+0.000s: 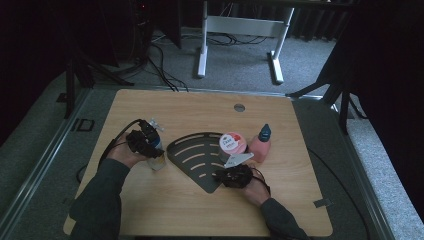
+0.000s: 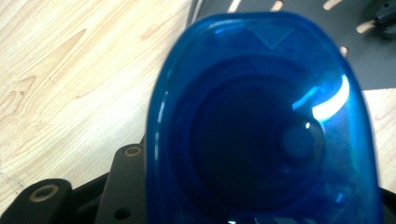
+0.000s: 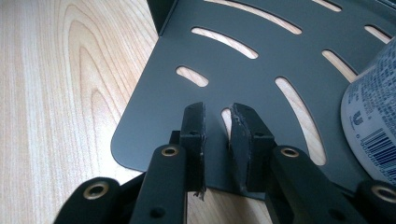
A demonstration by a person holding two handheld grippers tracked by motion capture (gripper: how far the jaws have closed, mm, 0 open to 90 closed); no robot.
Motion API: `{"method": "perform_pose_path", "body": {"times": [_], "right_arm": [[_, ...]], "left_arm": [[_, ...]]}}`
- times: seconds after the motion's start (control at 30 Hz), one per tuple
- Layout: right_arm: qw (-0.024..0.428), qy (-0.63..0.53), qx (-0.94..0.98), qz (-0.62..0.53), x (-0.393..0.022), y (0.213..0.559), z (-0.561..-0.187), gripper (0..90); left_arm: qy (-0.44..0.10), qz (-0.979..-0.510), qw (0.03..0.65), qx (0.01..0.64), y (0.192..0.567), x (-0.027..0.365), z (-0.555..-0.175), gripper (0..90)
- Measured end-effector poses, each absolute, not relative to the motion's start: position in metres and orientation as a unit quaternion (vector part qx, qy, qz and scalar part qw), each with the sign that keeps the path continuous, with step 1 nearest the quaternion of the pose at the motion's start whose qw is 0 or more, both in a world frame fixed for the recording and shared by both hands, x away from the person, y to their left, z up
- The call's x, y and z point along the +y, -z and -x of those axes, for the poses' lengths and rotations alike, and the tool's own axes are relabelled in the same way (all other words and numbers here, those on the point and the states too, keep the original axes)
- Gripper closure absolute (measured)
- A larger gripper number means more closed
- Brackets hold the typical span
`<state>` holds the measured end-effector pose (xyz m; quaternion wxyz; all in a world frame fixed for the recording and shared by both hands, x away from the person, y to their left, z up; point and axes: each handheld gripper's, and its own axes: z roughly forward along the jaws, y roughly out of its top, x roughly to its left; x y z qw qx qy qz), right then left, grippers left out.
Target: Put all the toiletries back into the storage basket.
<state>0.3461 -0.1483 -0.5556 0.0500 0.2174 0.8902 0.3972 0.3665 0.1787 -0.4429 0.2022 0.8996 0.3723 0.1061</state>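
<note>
From above, the left gripper (image 1: 145, 142) is clamped on a clear bottle with a blue cap (image 1: 156, 150), held at the left edge of the dark slotted corner shelf (image 1: 192, 150) that lies flat on the wooden table (image 1: 200, 210). The left gripper view adds what the high view cannot: the translucent blue cap (image 2: 261, 121) sits right in front of the camera, rising between the jaws, with the table grain beyond it on the left and the slotted shelf's edge beyond it, up at the right. The right gripper (image 1: 234, 176) rests at the shelf's near rounded corner; its own view shows the jaws nearly closed, a narrow gap left between them, poised over the corner of the shelf (image 3: 243, 70), nothing gripped. Just beyond it to the right stands a white tub with a barcode (image 3: 373, 116), which from above shows a pink lid (image 1: 232, 144), beside a pink bottle with a dark cap (image 1: 261, 145). Behind the table lie grey carpet, cables and a white desk frame (image 1: 240, 35).
</note>
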Motion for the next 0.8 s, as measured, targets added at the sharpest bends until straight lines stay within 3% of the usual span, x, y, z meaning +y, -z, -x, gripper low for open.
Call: {"method": "perform_pose_path", "body": {"times": [0.8], "right_arm": [[0.052, -0.396, 0.891, -0.216, -0.147, 0.555, -0.345, 75.0]], "left_arm": [[-0.08, -0.921, 0.223, 0.31, 0.436, 0.142, -0.334, 54.8]]}}
